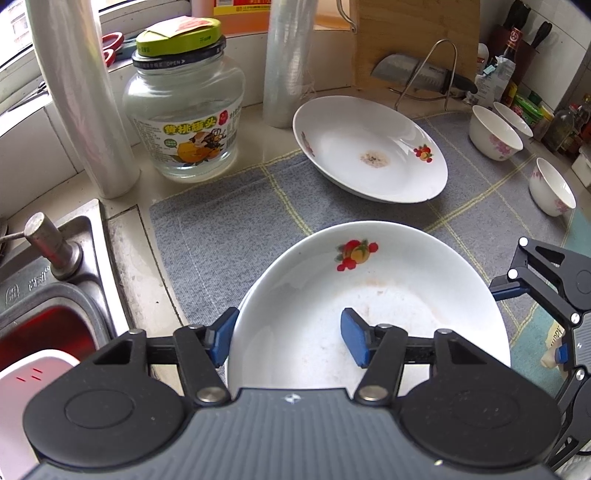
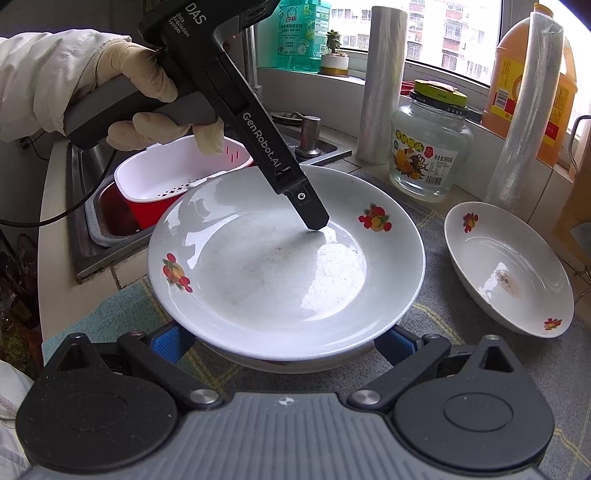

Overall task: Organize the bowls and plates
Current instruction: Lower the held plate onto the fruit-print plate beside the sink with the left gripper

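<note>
We're in a home kitchen: steel sink (image 1: pixel 55 295) set in a tiled counter, a cleaver (image 1: pixel 417 75) on a rack against a cutting board (image 1: pixel 413 33), sauce bottles (image 1: pixel 513 55) in the corner, cling-film rolls (image 1: pixel 291 62), a peach jar (image 1: pixel 184 122), dish soap (image 2: pixel 301 33) on the windowsill, apartment blocks outside.
</note>
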Demonstrator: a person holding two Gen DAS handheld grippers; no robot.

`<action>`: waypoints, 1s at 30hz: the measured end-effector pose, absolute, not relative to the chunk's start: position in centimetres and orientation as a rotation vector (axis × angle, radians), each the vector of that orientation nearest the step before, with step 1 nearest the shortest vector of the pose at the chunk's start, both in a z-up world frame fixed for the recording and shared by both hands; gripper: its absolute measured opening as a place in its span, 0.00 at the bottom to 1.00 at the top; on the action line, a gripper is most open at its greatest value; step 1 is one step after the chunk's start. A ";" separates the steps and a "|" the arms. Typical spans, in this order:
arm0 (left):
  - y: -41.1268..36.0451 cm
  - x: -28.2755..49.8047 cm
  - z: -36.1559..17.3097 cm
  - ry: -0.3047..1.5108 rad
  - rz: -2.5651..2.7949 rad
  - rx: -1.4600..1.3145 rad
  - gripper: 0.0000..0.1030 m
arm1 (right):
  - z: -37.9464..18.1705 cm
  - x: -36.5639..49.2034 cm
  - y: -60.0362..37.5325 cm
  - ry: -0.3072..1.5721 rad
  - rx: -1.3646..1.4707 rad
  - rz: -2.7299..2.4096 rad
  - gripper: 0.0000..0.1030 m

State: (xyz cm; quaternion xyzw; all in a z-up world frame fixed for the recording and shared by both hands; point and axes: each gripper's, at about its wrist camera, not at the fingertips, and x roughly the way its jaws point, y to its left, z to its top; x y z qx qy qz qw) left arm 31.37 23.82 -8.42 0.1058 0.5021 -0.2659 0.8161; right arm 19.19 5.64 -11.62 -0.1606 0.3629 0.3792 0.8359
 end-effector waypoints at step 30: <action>22.6 31.0 -9.2 1.083 -0.564 0.177 0.76 | -11.7 18.8 4.5 0.794 -0.346 0.801 1.00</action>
